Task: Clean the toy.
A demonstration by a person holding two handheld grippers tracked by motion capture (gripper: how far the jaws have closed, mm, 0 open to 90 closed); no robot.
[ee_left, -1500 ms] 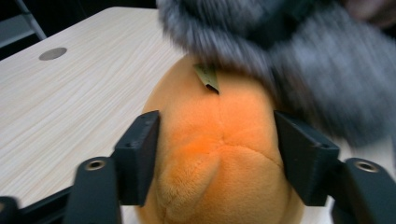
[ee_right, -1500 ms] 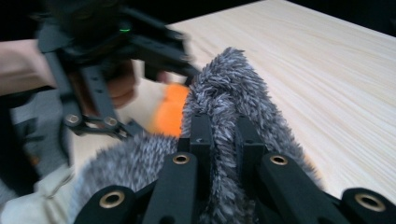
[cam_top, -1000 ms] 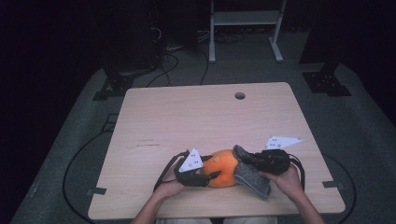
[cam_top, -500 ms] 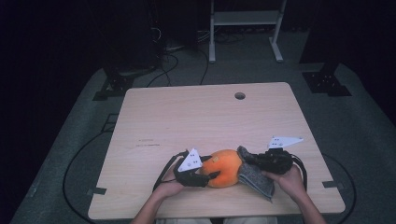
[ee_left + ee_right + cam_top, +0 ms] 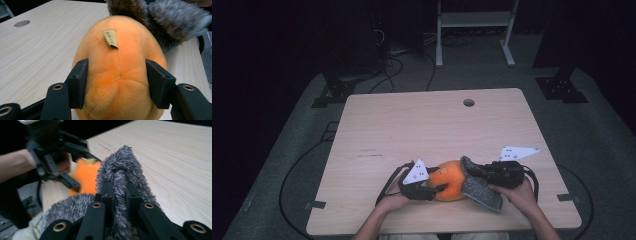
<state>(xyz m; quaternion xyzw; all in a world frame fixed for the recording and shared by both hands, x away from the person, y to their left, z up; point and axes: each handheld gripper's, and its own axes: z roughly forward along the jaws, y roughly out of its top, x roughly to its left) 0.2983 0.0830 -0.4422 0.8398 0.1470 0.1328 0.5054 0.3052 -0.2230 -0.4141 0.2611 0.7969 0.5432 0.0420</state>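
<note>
Soft light from above is falling on the table [image 5: 412, 130], while the surrounding floor [image 5: 607, 145] is sinking into near-black dimness. The high view is looking grainy and slightly soft. In the right gripper view, the far orange plush [image 5: 86, 176] is blurring out of focus.

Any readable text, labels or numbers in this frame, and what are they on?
"008-1" or similar, handwritten and seen upside down, uncertain: on the small tan tag sewn to the orange plush.
No other writing is legible.
</note>
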